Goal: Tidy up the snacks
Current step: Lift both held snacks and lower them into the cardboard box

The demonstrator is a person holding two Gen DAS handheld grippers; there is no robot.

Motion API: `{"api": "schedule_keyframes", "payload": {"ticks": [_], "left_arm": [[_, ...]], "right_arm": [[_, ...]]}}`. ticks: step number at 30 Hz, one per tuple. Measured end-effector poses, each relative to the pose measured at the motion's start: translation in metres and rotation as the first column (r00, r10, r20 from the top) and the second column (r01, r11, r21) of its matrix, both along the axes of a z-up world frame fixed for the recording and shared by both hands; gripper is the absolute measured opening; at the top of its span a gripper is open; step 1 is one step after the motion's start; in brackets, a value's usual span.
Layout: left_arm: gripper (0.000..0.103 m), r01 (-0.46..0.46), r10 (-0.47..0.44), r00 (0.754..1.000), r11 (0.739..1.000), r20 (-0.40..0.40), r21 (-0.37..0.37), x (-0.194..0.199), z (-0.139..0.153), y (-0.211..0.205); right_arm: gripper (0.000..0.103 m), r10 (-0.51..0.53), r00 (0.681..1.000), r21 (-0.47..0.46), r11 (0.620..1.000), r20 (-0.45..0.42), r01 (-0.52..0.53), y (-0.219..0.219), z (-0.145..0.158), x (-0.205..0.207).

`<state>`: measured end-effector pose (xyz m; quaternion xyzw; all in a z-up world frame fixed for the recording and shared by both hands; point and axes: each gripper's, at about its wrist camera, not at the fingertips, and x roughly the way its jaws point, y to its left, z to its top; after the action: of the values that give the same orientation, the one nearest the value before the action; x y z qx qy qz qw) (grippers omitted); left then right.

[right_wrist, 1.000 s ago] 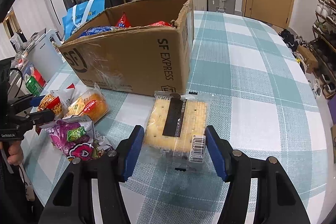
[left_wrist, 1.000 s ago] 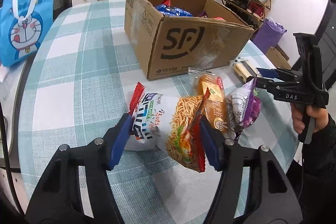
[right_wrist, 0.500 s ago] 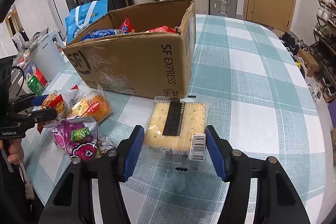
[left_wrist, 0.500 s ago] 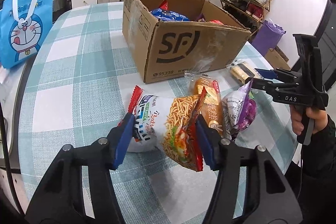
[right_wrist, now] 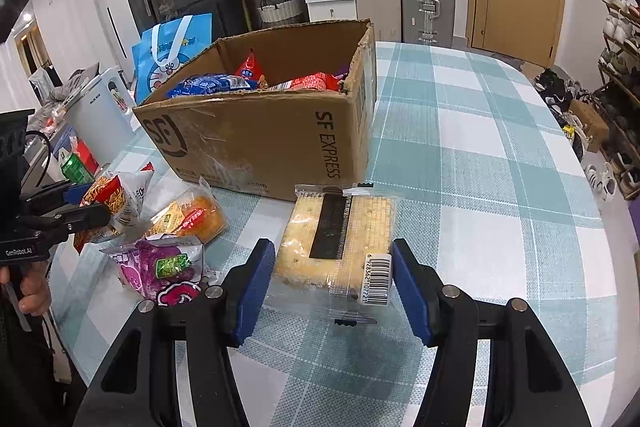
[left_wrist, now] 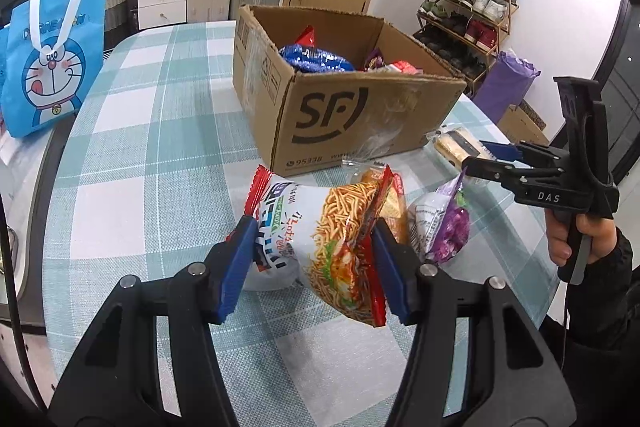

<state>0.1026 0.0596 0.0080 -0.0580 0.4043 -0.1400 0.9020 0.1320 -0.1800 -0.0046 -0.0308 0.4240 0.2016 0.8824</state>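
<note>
Snack bag (left_wrist: 320, 239) w/ noodle print is clamped between the blue pads (left_wrist: 236, 267) of the left gripper (left_wrist: 314, 269), lifted off the checked tablecloth (left_wrist: 120, 187); its long axis runs roughly left-right across the jaws, red crimped end pointing up-left, other end drooping toward the camera. Bread pack (right_wrist: 188, 215) and purple bag (right_wrist: 160, 263) are seen lying just beside it, near the front of the SF cardboard box (left_wrist: 340, 115), which already holds several packets. Cracker pack (right_wrist: 340, 239) lies flat by the box corner, long axis pointing away from the right gripper (right_wrist: 332, 291), barcode end nearest. Right jaws are spread, pads flanking the pack w/ gaps both sides, apparently not gripping.
</note>
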Motion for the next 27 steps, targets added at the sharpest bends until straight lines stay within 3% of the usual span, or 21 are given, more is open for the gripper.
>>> {"api": "schedule_keyframes", "payload": {"ticks": [16,27], "left_arm": [[0.055,-0.049,0.056,0.991,0.997,0.123,-0.060,-0.022,0.044,0.003],[0.055,-0.097,0.103,0.978,0.994,0.181,-0.040,-0.032,0.068,-0.008]], "right_arm": [[0.060,-0.003,0.998,0.047,0.999,0.070,0.000,-0.011,0.030,-0.012],[0.060,-0.009,0.991,0.105,0.994,0.135,-0.005,-0.020,0.058,-0.025]]}}
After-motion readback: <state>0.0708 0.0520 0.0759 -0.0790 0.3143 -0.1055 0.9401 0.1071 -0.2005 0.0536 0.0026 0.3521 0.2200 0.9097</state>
